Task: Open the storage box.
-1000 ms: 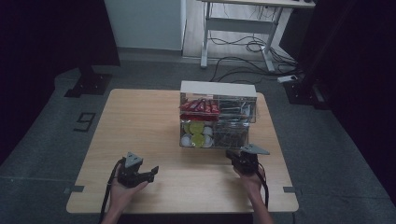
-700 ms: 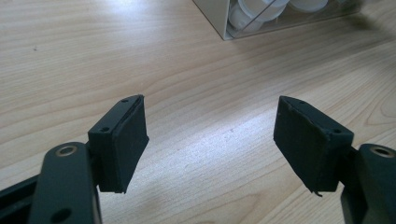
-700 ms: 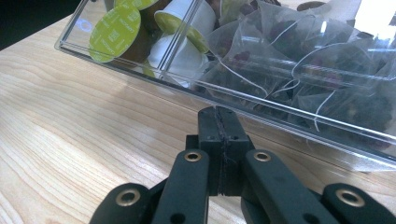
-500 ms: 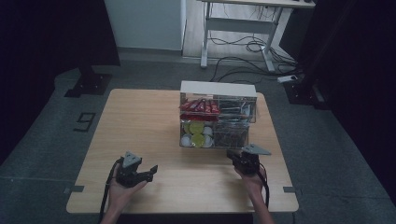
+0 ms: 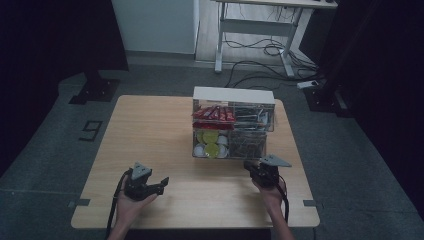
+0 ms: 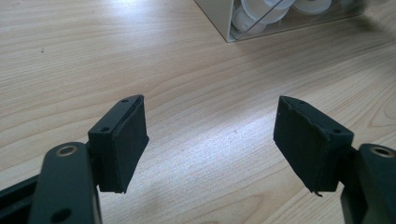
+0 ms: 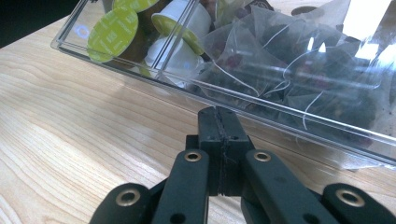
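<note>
A clear plastic organiser box (image 5: 233, 127) stands on the wooden table (image 5: 150, 135), right of centre. It holds red packets (image 5: 215, 114), green-lidded capsules (image 5: 211, 145) and mesh tea bags (image 7: 299, 70). My left gripper (image 5: 161, 183) rests low at the front left, held in a hand, its jaws wide apart with bare table between the pads (image 6: 123, 140). My right gripper (image 5: 248, 165) sits at the front right, just before the box's clear front wall (image 7: 261, 109). Its jaws are pressed together with nothing between them, their tips close to that wall.
The table's front edge (image 5: 195, 222) lies just behind both hands. A white desk frame (image 5: 260, 30) and loose cables (image 5: 260, 75) are on the floor beyond the table. A floor marking "9" (image 5: 91, 131) lies to the left.
</note>
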The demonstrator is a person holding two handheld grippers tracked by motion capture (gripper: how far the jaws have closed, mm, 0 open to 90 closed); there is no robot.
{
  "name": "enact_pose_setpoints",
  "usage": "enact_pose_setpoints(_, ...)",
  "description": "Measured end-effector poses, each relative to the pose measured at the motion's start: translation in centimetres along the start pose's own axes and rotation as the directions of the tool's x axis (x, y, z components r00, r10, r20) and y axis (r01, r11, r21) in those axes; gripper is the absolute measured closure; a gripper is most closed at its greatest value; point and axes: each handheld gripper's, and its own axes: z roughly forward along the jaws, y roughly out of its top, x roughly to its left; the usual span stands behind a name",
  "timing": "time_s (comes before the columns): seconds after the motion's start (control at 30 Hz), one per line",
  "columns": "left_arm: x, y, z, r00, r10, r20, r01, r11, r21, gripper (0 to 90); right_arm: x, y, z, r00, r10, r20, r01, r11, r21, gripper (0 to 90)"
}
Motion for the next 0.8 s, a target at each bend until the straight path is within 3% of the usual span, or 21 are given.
enact_pose_setpoints(0.27, 0.1, 0.0, -0.1, 1.0000, 0.000, -0.001, 0.000, 1.0000, 0.004, 26.1, -0.2, 0.8, -1.7, 0.9998, 0.012, 0.015, -0.010, 0.996, -0.083, 89.4)
enact_pose_setpoints(0.4, -0.1, 0.0, 0.1, 1.0000, 0.002, 0.003, -0.002, 1.0000, 0.009, 26.0, -0.3, 0.7, -1.8, 0.9998, 0.019, 0.004, -0.019, 0.997, -0.070, 89.3)
enact_pose_setpoints(0.5, -0.2, 0.0, 0.1, 0.9999, 0.009, 0.006, -0.009, 0.9999, 0.011, 25.9, -0.5, 0.1, -0.8, 0.9993, 0.034, -0.016, -0.035, 0.999, -0.016, 89.2)
enact_pose_setpoints(0.63, -0.1, 0.0, 0.1, 1.0000, 0.004, 0.003, -0.004, 0.9999, 0.010, 25.9, -1.0, -0.4, 0.0, 0.9989, 0.045, -0.009, -0.045, 0.999, 0.006, 89.2)
enact_pose_setpoints(0.8, 0.0, 0.0, 0.1, 1.0000, 0.002, 0.002, -0.002, 1.0000, 0.009, 25.9, -1.2, -0.2, -0.6, 0.9989, 0.044, 0.015, -0.043, 0.999, -0.019, 89.3)
